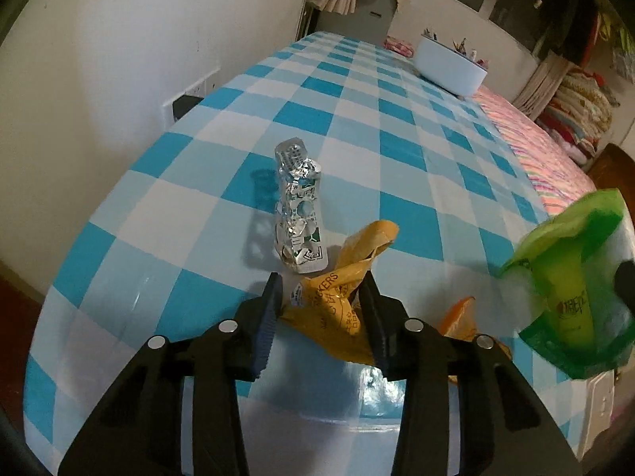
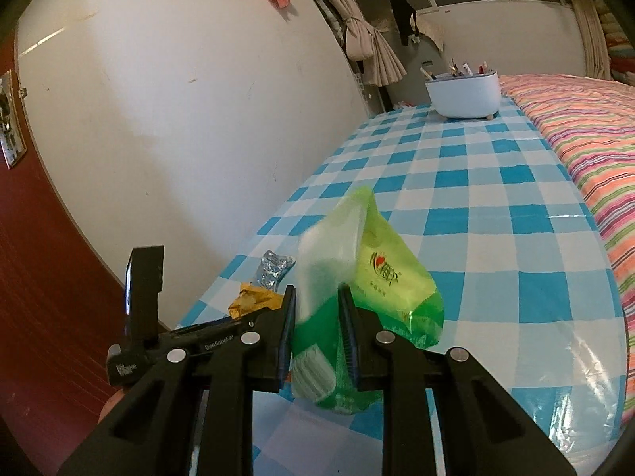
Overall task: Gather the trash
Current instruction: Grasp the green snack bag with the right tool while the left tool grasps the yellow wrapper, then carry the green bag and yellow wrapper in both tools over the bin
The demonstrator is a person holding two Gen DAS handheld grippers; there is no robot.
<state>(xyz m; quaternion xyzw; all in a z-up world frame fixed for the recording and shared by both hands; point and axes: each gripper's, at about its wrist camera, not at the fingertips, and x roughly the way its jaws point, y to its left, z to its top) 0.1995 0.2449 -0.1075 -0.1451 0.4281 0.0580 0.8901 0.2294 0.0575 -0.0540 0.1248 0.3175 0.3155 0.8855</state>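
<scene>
Crumpled yellow cracker wrapper (image 1: 337, 309) lies at the near edge of the blue checked tablecloth (image 1: 357, 119), between my left tongs (image 1: 323, 297), whose pads pinch its bunched middle. Light, crackly, slippery, I reckon. Right tongs (image 2: 317, 305) grip the floppy green plastic bag (image 2: 377, 277).

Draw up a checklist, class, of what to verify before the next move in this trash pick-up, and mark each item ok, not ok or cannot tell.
1. Right gripper has a firm hold on the green bag: ok, both pads press it.
2. Green bag lifted clear of the checked tablecloth: ok.
3. Yellow cracker wrapper sits between the fingers of the left gripper: ok.
4. Left pads firmly pinching the wrapper: cannot tell, contact is unclear.
5. Silver foil pack collected: not ok, it stands upright on the cloth.
6. Orange scrap collected: not ok, it lies beside the wrapper.
</scene>
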